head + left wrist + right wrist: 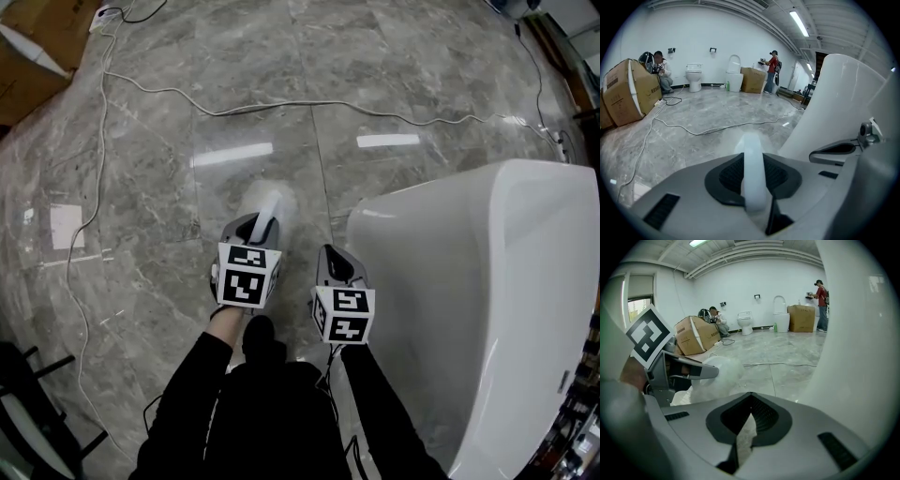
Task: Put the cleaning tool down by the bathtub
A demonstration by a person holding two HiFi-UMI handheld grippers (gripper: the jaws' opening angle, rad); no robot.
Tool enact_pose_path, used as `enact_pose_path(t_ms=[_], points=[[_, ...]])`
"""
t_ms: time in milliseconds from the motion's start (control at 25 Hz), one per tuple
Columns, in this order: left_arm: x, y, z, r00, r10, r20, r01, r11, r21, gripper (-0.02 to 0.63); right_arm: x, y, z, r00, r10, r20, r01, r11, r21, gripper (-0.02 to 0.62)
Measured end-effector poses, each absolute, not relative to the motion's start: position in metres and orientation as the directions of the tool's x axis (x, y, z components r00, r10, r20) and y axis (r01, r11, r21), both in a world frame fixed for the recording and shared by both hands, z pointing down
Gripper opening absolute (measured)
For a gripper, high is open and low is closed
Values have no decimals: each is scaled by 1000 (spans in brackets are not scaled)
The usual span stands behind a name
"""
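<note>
Cleaning tool [270,201] (in left hand-held gripper [259,228]) near bathtub [487,281].

Left tongs [261,228]: clamped on the pale handle of the cleaning tool [753,168], jaws pointing forward and down.
Right tongs [749,399]: jaws drawn together at the tips, nothing gripped, just right of the left pair and a touch nearer.
Left arm [187,403]: black sleeve, reaching forward and down.
Right arm [389,412]: black sleeve, alongside, same reach.
</note>
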State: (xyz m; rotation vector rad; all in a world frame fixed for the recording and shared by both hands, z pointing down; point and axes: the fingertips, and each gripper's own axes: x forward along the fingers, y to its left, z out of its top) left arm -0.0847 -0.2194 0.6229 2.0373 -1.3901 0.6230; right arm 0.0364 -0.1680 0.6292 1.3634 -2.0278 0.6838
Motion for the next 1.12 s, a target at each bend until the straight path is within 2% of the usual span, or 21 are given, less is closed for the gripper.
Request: enact_pose_path(t_ms=[1120], points=[[-66, -244, 739, 351, -669, 656, -933, -312, 180, 97, 60, -190, 734, -314, -658, 684, -927, 370, -70, -2]])
